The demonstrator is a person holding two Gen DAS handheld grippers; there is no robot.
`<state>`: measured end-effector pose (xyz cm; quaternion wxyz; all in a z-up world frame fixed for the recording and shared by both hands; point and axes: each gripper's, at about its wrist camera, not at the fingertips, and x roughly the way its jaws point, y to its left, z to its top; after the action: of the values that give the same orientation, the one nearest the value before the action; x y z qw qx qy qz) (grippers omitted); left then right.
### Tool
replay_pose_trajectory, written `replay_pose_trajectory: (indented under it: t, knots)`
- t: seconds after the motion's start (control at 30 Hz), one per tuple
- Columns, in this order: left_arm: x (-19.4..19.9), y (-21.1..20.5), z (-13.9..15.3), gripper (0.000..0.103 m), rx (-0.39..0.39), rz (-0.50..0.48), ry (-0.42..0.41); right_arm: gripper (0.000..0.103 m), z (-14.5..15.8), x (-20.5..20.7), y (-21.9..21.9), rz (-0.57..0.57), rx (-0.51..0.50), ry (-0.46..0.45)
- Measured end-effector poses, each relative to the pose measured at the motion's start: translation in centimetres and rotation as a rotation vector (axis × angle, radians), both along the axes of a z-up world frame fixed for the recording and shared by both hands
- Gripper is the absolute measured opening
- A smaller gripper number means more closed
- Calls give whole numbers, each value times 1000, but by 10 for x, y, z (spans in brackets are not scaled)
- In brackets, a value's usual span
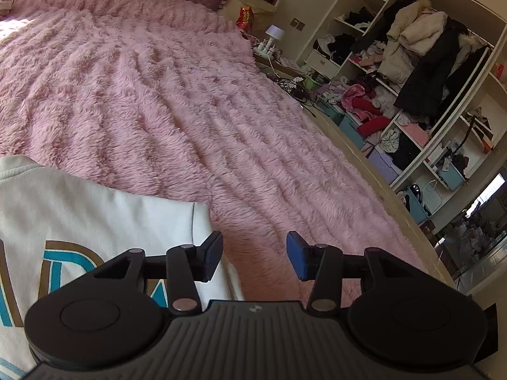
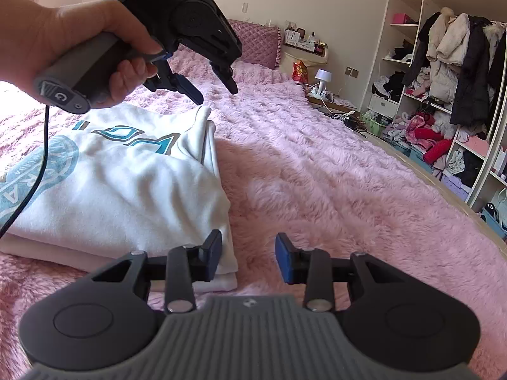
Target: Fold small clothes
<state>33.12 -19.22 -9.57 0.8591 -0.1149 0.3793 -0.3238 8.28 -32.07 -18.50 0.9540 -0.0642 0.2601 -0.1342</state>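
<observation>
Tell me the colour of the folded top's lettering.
Teal with brown outlines on the white top; right wrist view.

The white printed garment (image 2: 120, 171) runs off the left edge in both wrist views, so its printed lettering reads only in part. The person's left hand (image 2: 73, 41) is cut at the wrist. Small items on the headboard shelf (image 2: 304, 46) are perhaps bottles, too small to tell.
</observation>
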Motion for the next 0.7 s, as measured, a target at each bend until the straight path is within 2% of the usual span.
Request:
replay_pose_trajectory:
  t: [0.07,0.2,0.33,0.4,0.57,0.7]
  knots:
    - [-26,13,8,56,40,-15,-58,32,8,-3,-5,-18,22,-1]
    - [-74,48,14,58,138,29,-142,34,20,-16,-8,-39,109,1]
    - [-128,100,14,69,201,100,-181,36,24,-22,-38,-69,401,4]
    - [-152,122,8,71,223,127,-187,36,19,-22,-52,-80,525,19]
    - [-188,156,-16,71,279,181,-149,37,19,-20,-63,-65,629,-4]
    - [-201,162,-31,71,373,191,-160,36,19,-15,-66,-2,792,5]
